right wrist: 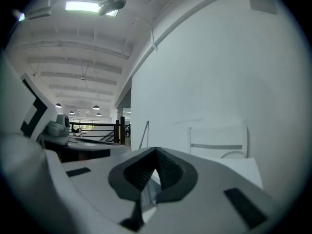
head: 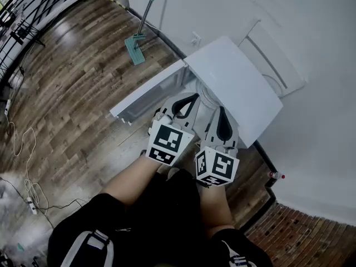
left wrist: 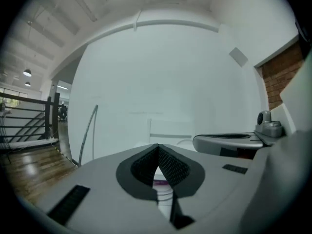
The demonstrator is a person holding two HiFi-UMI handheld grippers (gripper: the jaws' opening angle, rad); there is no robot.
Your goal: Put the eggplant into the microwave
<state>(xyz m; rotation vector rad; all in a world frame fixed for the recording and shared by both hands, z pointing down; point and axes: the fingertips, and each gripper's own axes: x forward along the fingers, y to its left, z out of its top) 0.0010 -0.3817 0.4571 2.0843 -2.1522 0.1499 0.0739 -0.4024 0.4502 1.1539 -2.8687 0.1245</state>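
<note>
No eggplant shows in any view, and I cannot make out a microwave for certain. My left gripper (head: 190, 98) and right gripper (head: 221, 113) are held side by side, raised over a white table (head: 239, 77). Both are shut with nothing between the pads. In the left gripper view the left gripper (left wrist: 157, 149) has its jaws meeting at a point, and the other gripper's body (left wrist: 229, 143) sits to its right. In the right gripper view the right gripper (right wrist: 156, 152) has its jaws touching at the tip. A clear-walled panel (head: 146, 96) sits at the table's left side.
A white chair (head: 273, 65) stands behind the table against a white wall. A mop (head: 139, 35) leans on that wall at the left. Cables (head: 23, 149) lie on the wood floor, a black railing (head: 30, 13) runs far left, and a small red-capped bottle (head: 276, 176) stands by the wall.
</note>
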